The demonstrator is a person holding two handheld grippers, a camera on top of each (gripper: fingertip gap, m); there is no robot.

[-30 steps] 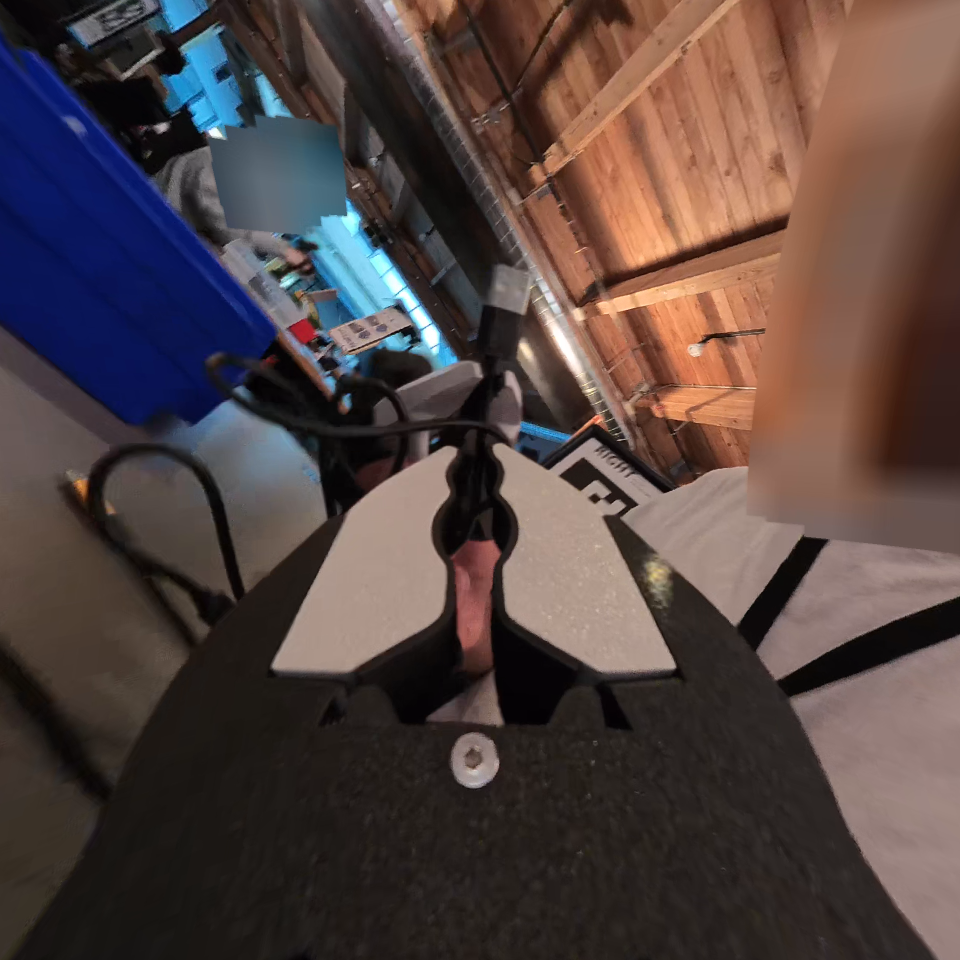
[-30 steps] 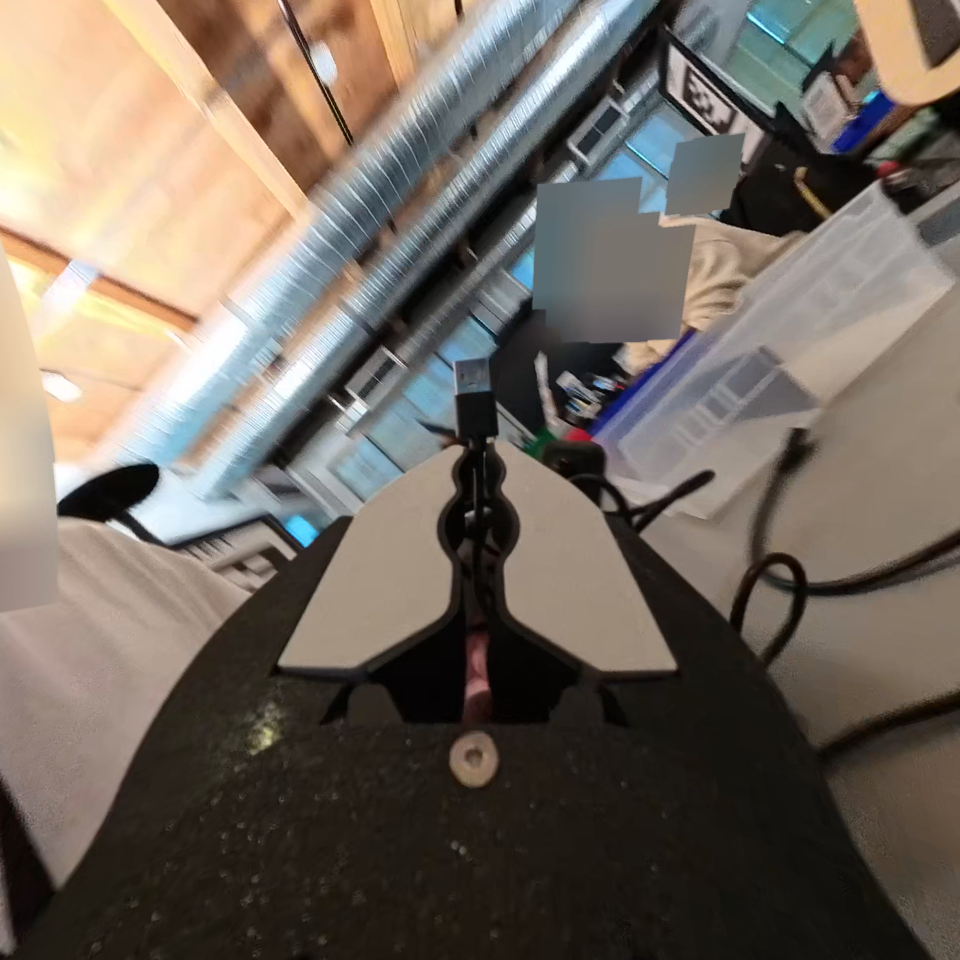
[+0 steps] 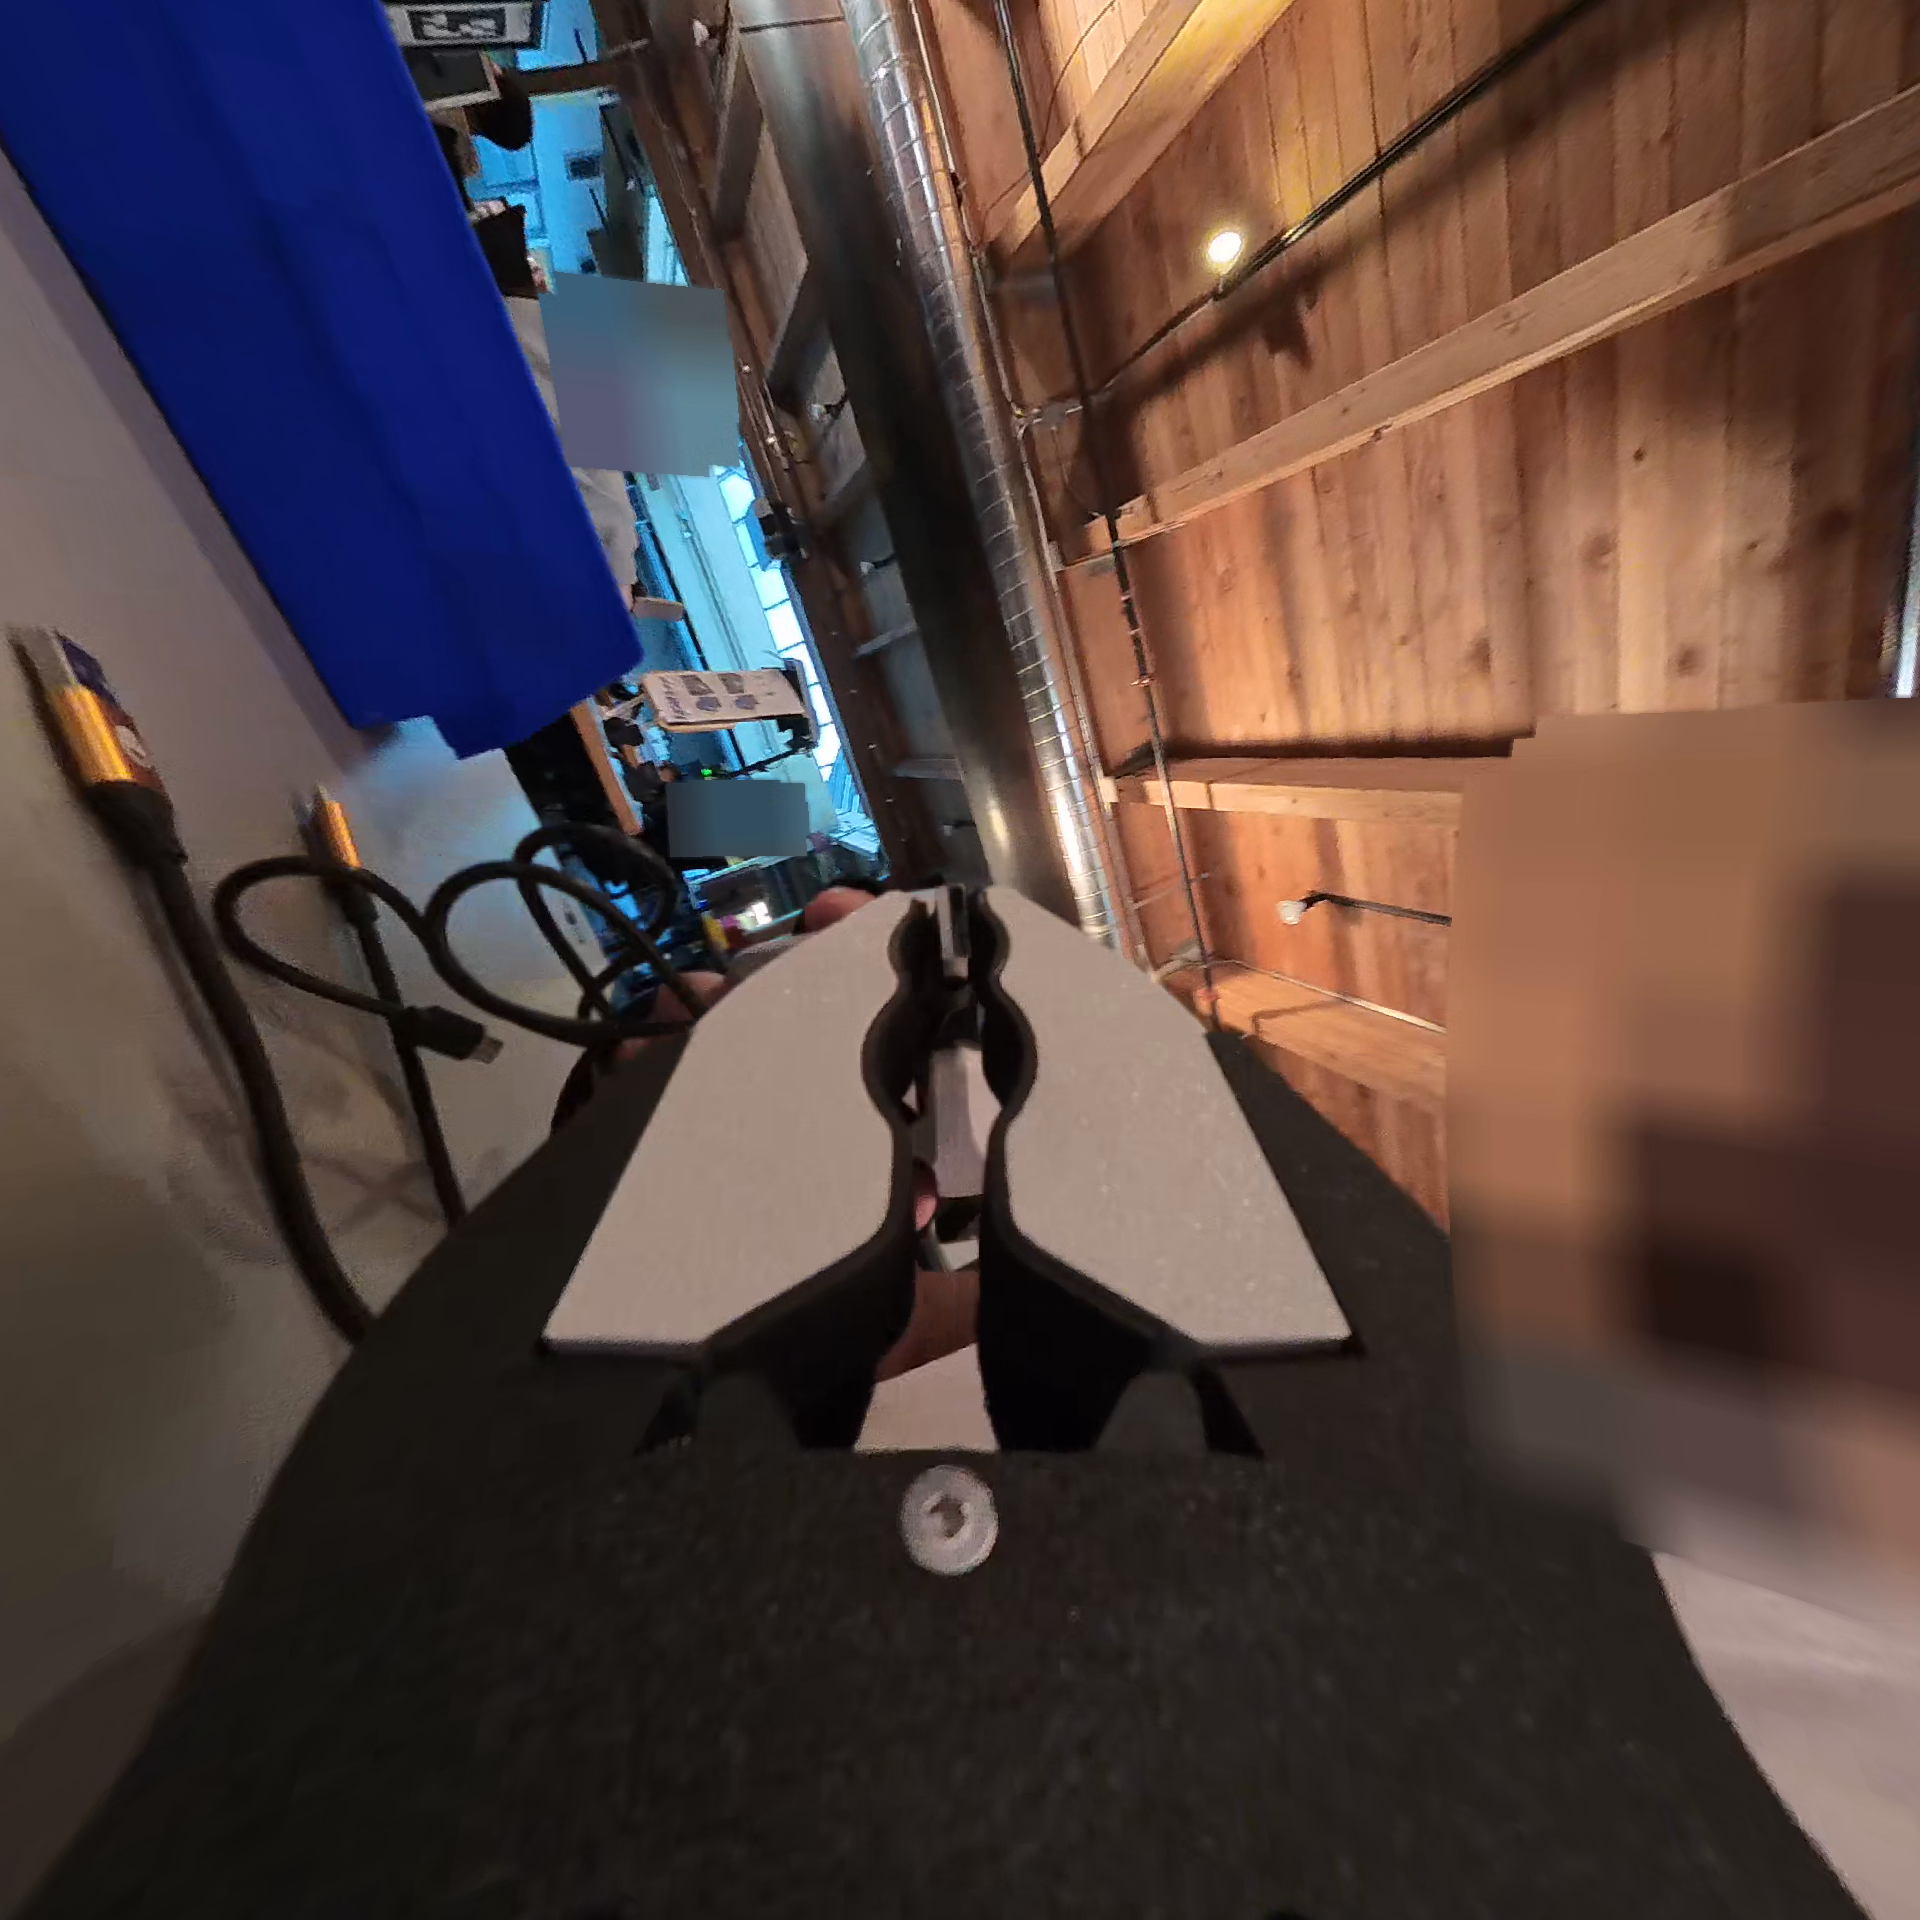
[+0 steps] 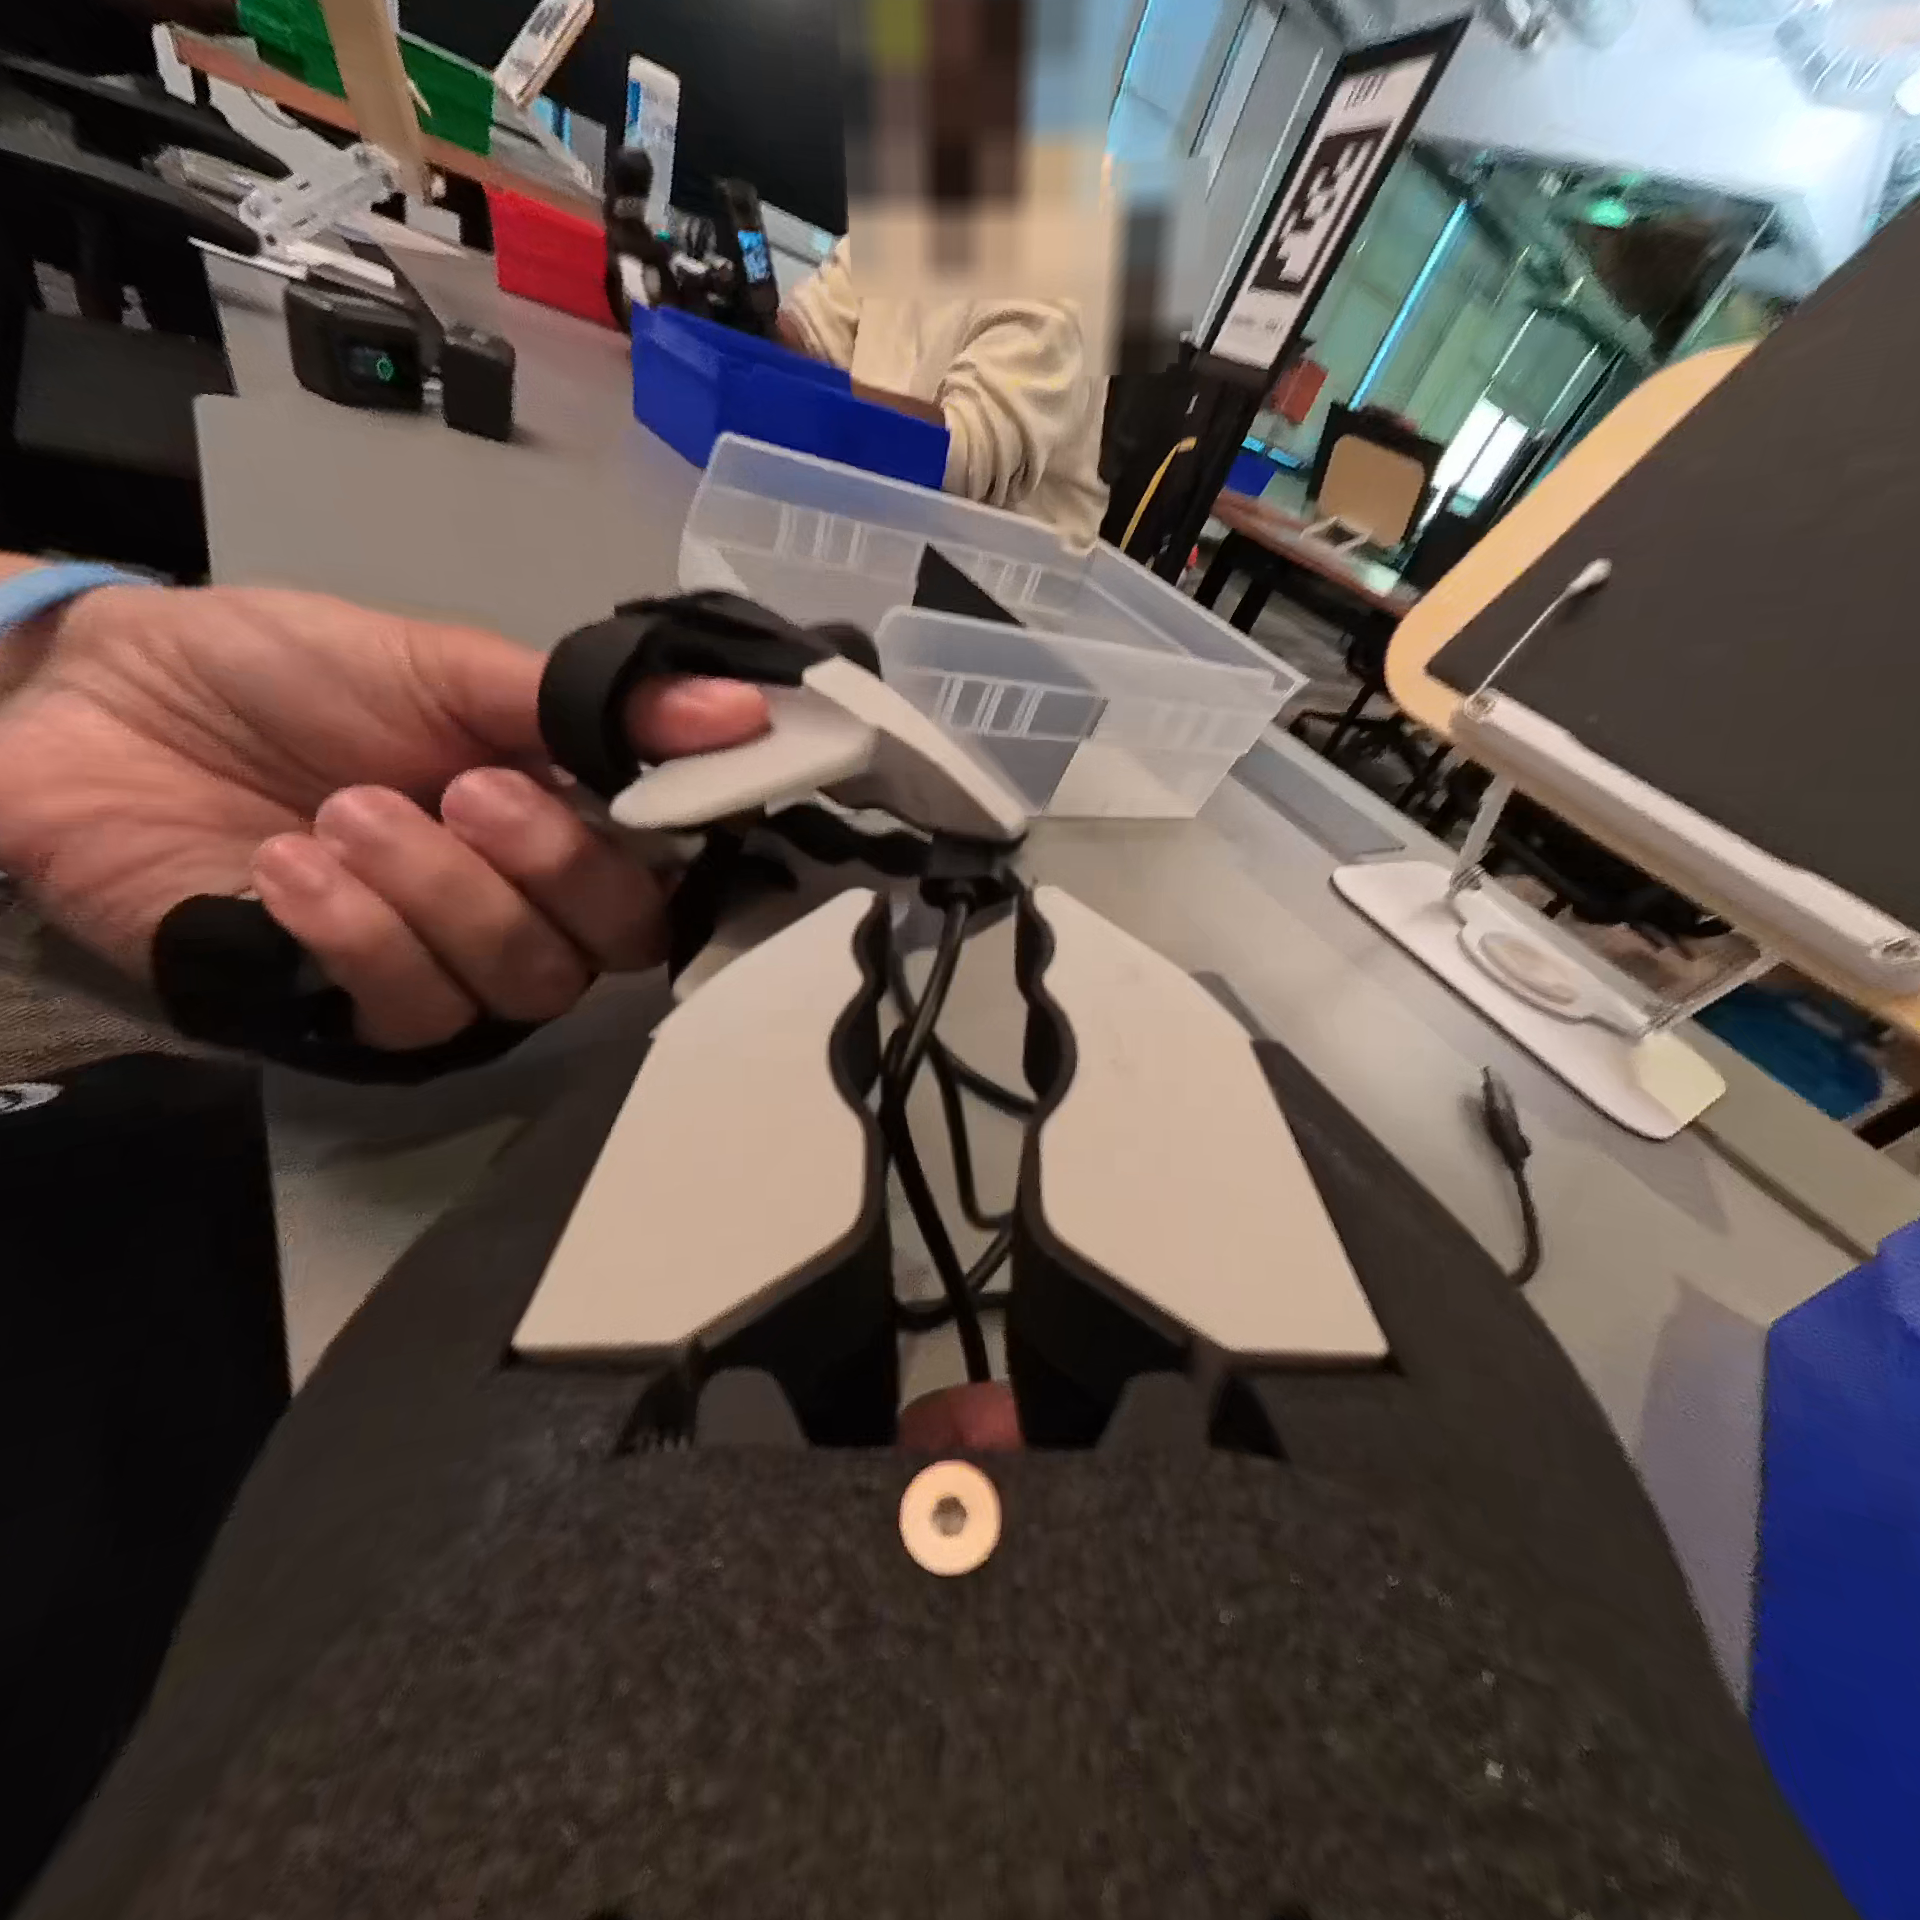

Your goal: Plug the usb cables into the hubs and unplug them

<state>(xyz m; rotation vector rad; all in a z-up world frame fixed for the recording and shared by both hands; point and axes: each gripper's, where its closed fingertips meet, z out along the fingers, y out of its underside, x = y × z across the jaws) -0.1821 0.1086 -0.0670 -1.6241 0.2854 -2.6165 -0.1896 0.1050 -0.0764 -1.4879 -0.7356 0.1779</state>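
Note:
My left gripper [image 3: 948, 904] is shut on a thin silver usb hub [image 3: 956, 1101], held edge-on between its pads. In the right wrist view the left gripper [image 4: 977, 831], in a person's hand [image 4: 343, 790], is just beyond my right gripper [image 4: 956, 909]. A black usb plug [image 4: 958, 871] sits at the left gripper's tips. Its black cable [image 4: 914, 1143] runs back loosely through the gap between the right gripper's fingers, which stand apart and do not clamp it. The hub port itself is hidden.
Black cables with gold connectors [image 3: 99, 727] and a loose black plug [image 3: 457, 1039] lie on the grey table beside a blue bin [image 3: 312, 364]. Clear plastic bins [image 4: 1143, 665], a white stand [image 4: 1538, 966], another loose cable [image 4: 1512, 1143] and a blue bin [image 4: 1849, 1507] surround the grippers. A person sits across the table.
The right gripper, shut on the usb plug and pointing at the ceiling before, has swung down toward the left gripper and opened. The plug now sits at the left gripper's tips.

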